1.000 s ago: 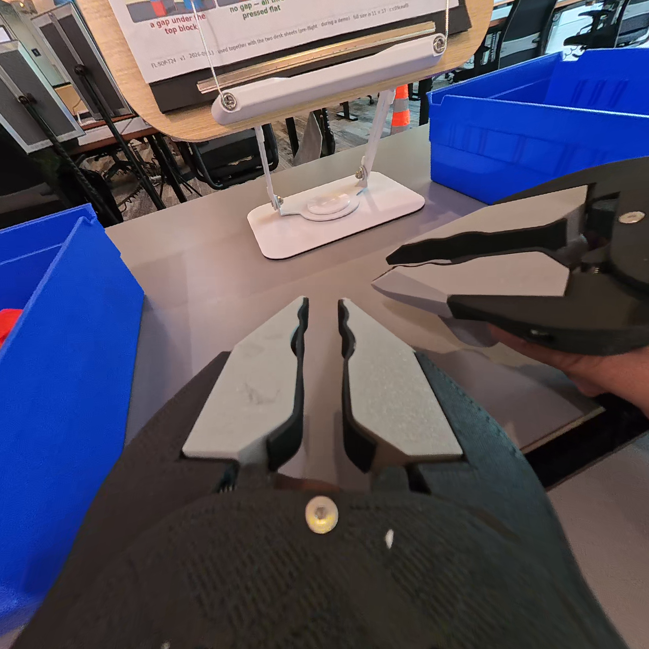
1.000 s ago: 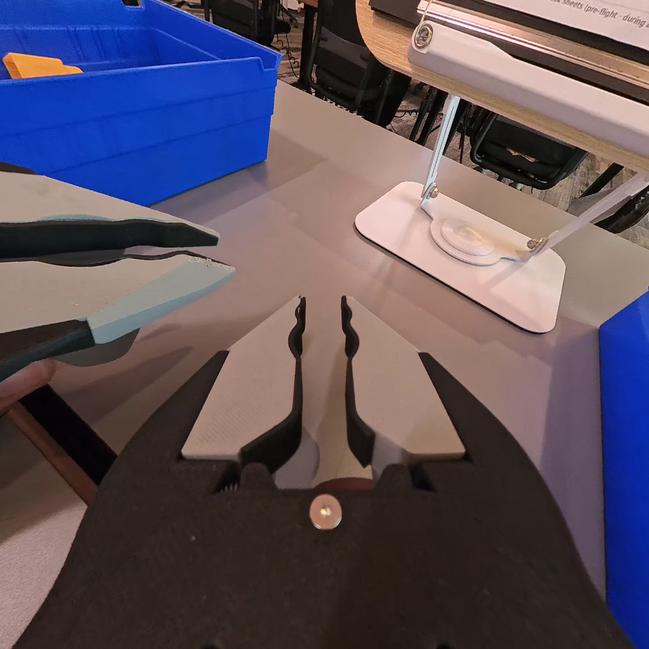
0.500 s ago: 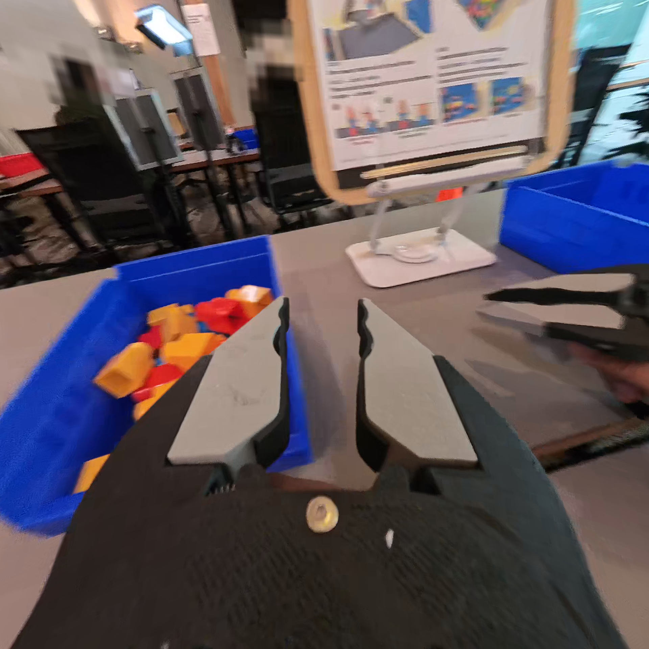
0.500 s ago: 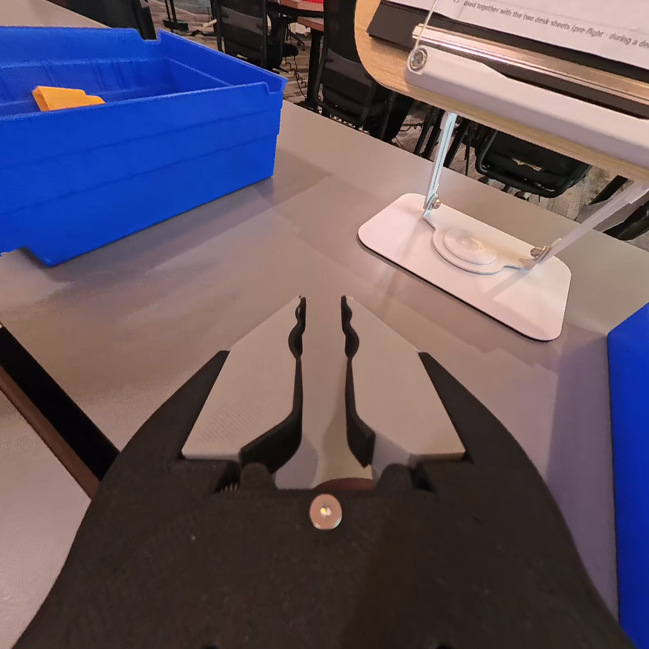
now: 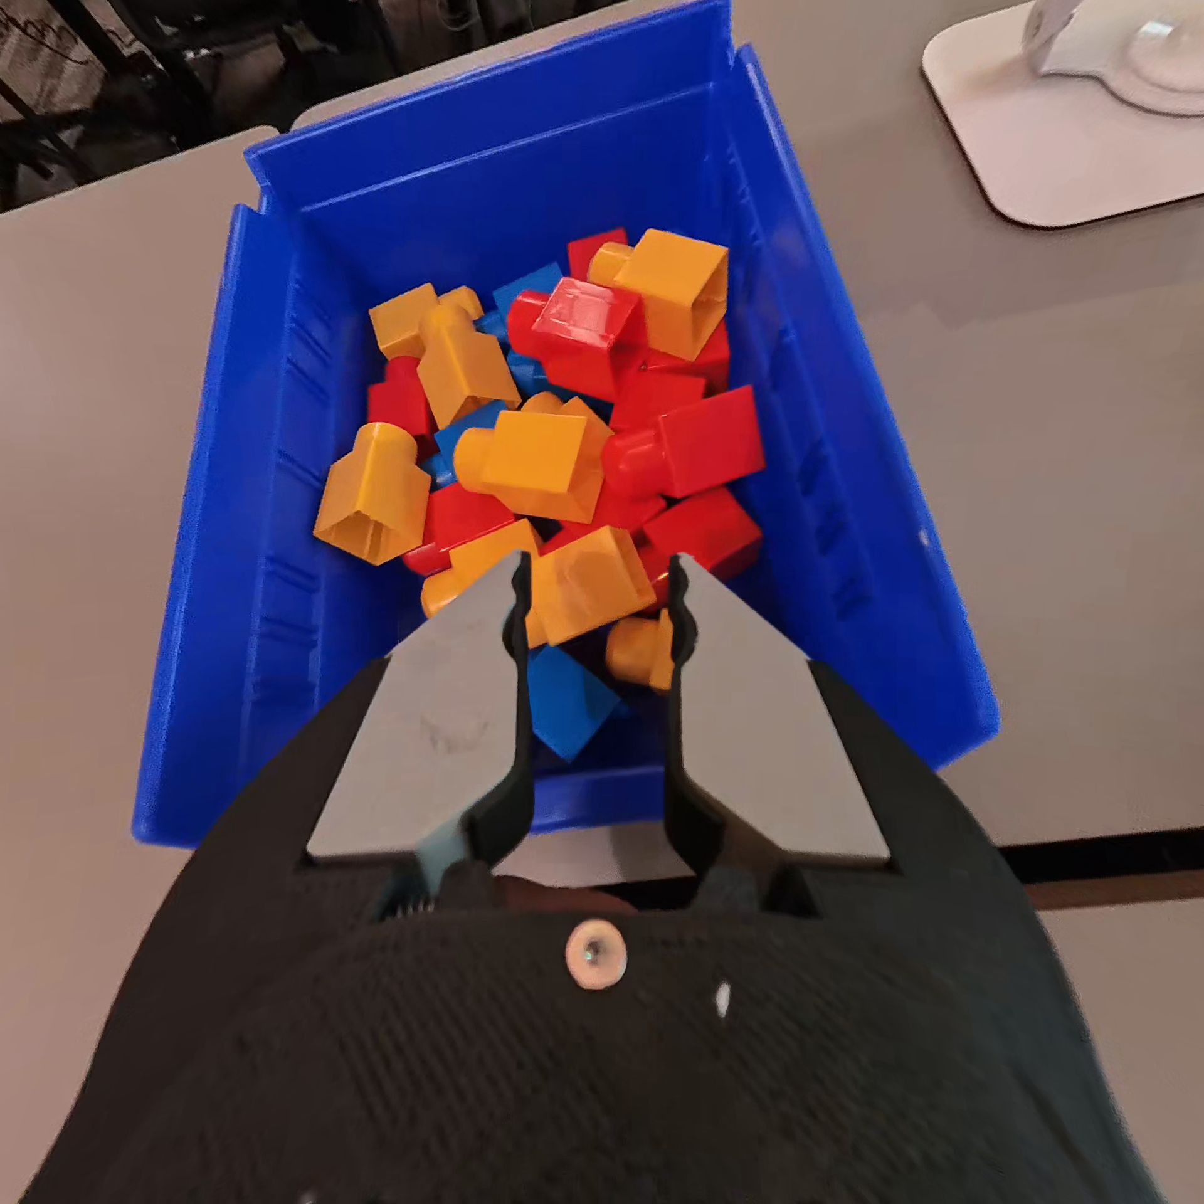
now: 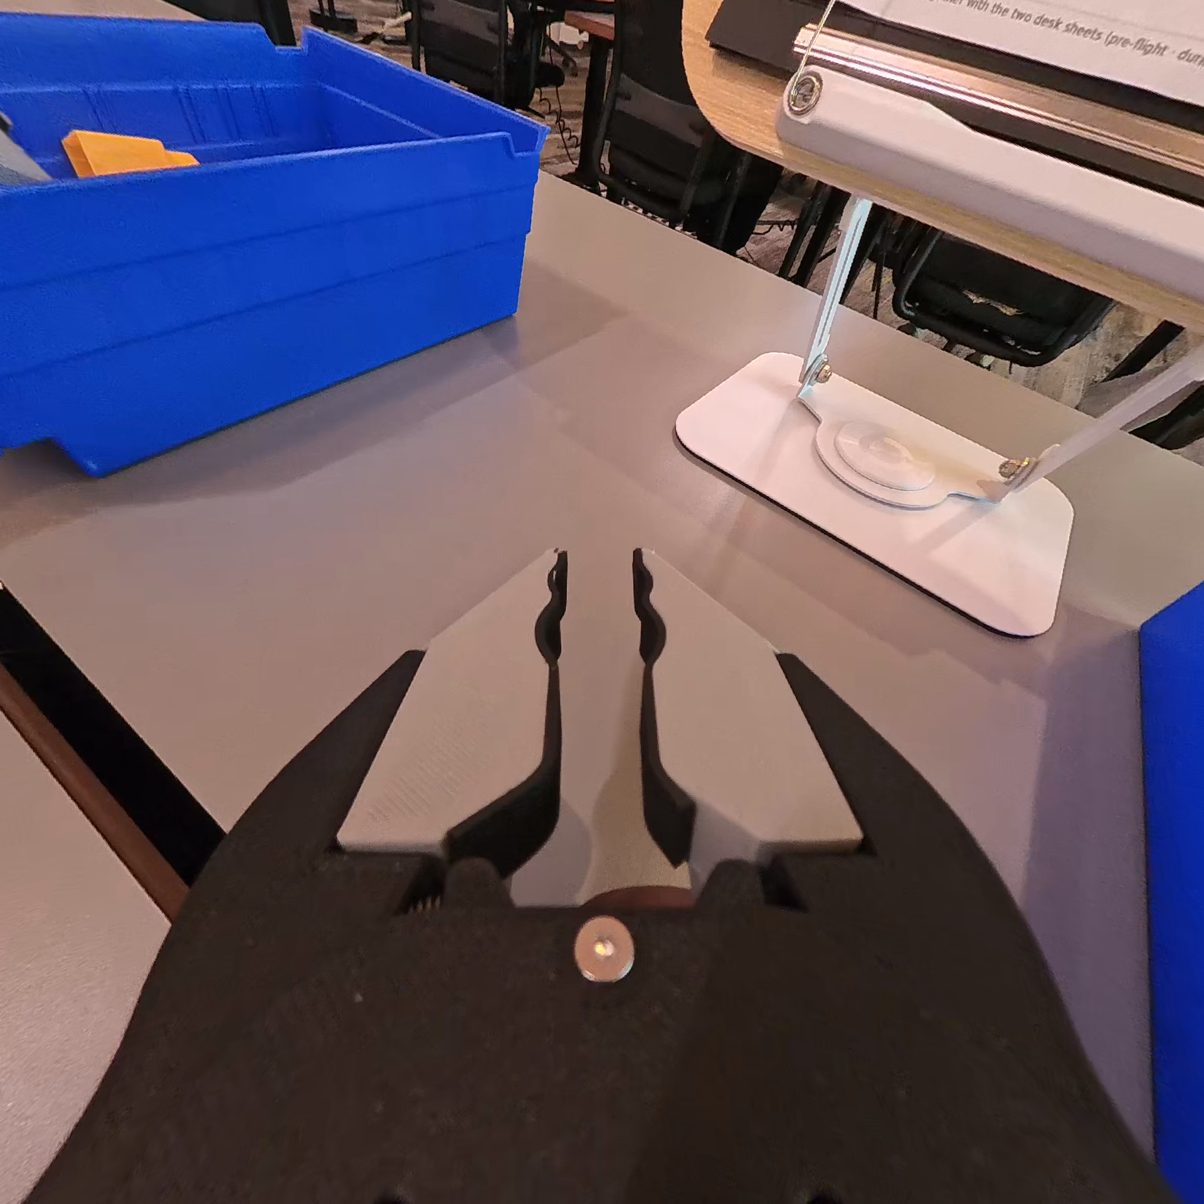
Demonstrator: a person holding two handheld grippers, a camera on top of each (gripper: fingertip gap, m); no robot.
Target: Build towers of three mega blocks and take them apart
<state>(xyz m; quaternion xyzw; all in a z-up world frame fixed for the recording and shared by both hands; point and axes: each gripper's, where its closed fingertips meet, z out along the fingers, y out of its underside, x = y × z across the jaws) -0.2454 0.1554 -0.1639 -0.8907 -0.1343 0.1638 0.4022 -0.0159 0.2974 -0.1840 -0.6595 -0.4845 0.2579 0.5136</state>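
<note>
In the left wrist view a blue bin [image 5: 215,521] holds several loose mega blocks in orange [image 5: 534,462], red [image 5: 710,440] and blue [image 5: 567,703]. My left gripper [image 5: 596,567] is open and points down into the bin. An orange block [image 5: 589,589] lies between its fingertips; the jaws stand on either side of it with a little room. My right gripper [image 6: 598,554] is open a narrow gap and empty, over the bare grey table. The same bin [image 6: 260,280] shows at the upper left of the right wrist view, with one orange block [image 6: 114,153] visible in it.
A white stand base [image 6: 912,508] with a board on it stands at the back of the table; it also shows in the left wrist view [image 5: 1075,130]. A second blue bin [image 6: 1173,847] sits at the right edge. A dark seam [image 5: 1107,853] runs between two tabletops. My hands' fingertips stand some 25 centimeters from each other.
My left gripper has swung left, tipped down over the bin of blocks and opened wider. It has left the right wrist view. The right gripper has barely moved.
</note>
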